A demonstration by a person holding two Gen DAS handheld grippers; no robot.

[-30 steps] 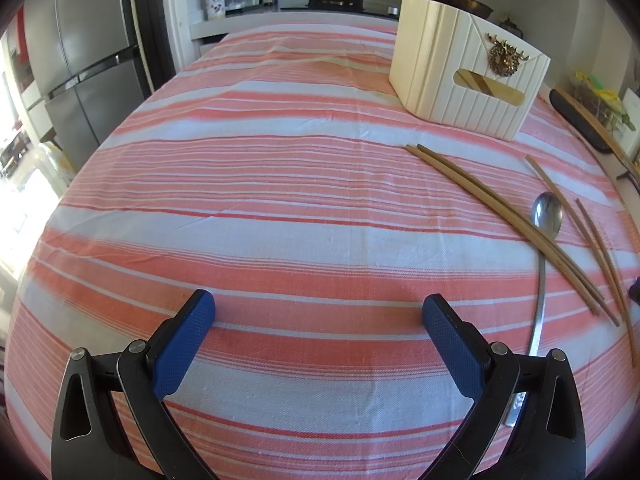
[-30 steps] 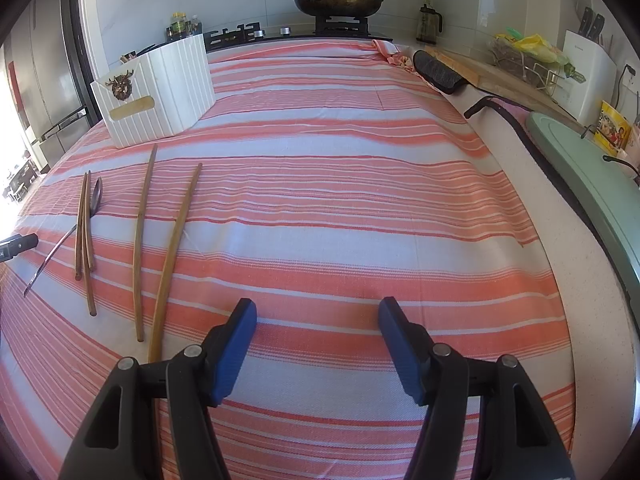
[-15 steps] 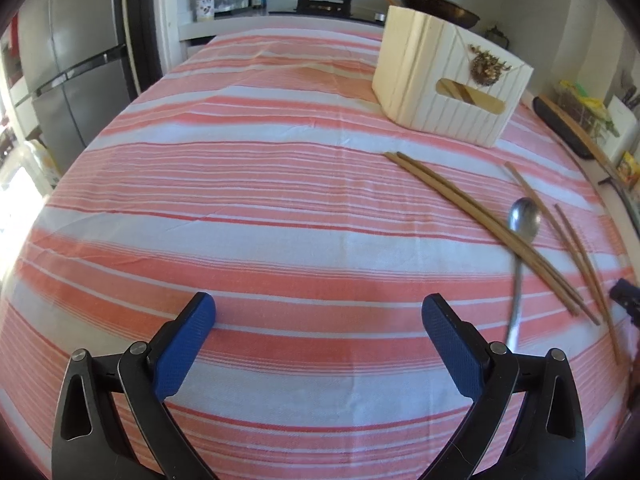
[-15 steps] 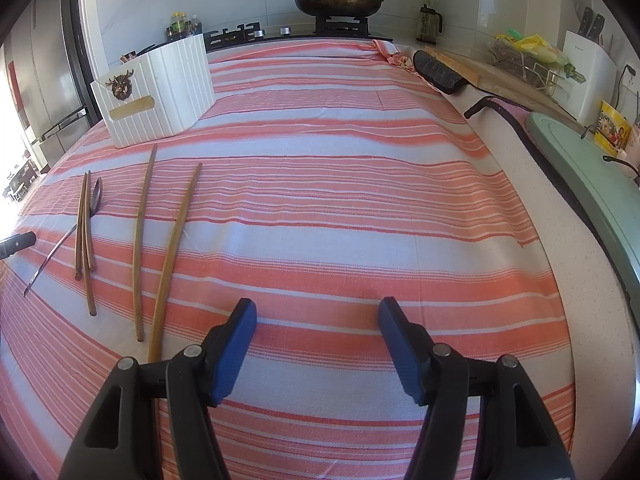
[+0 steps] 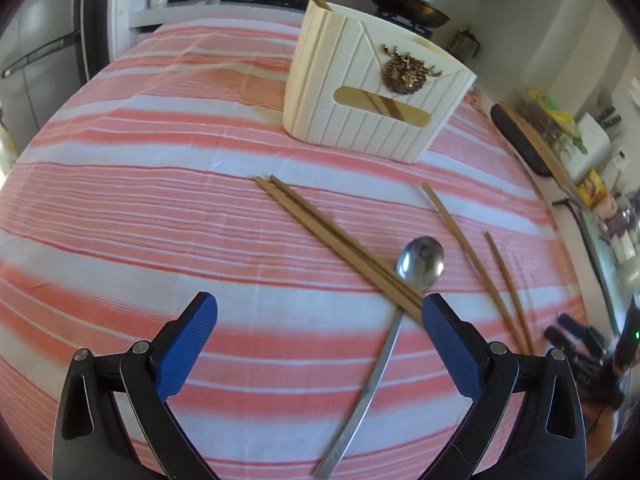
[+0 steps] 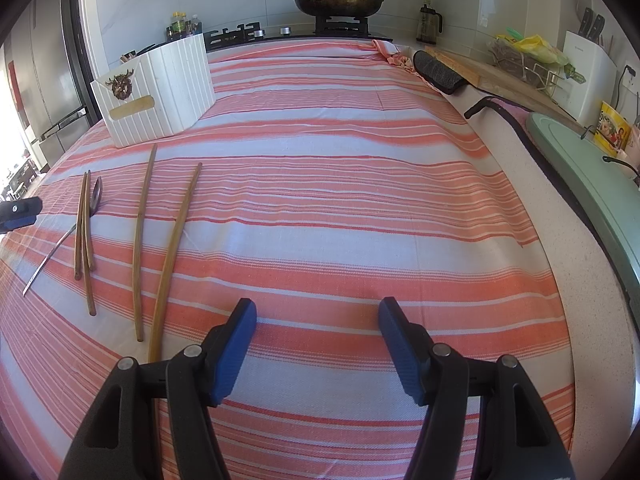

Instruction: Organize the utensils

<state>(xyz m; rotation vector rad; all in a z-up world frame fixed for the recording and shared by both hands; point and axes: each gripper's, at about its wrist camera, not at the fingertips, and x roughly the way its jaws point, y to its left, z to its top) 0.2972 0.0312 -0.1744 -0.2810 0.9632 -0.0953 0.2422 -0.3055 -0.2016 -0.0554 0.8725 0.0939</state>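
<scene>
your left tongs (image 5: 319,320) hang wide and empty over the spoon (image 5: 416,268) and chopsticks (image 5: 336,240); your right tongs (image 6: 318,322) gape wide over striped counter (image 6: 360,200).

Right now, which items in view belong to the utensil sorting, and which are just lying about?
Job: spoon; paired chopsticks; two loose chopsticks; white holder.
Lying about: lidded pan; glass jug; knife block.

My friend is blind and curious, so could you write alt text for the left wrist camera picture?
Open blue-padded left gripper hangs above a pink-and-white striped tablecloth, nearest a long-handled metal spoon crossed by a pair of brown wooden chopsticks. Beyond stand a cream ribbed utensil box and two separate brown chopsticks.
</scene>
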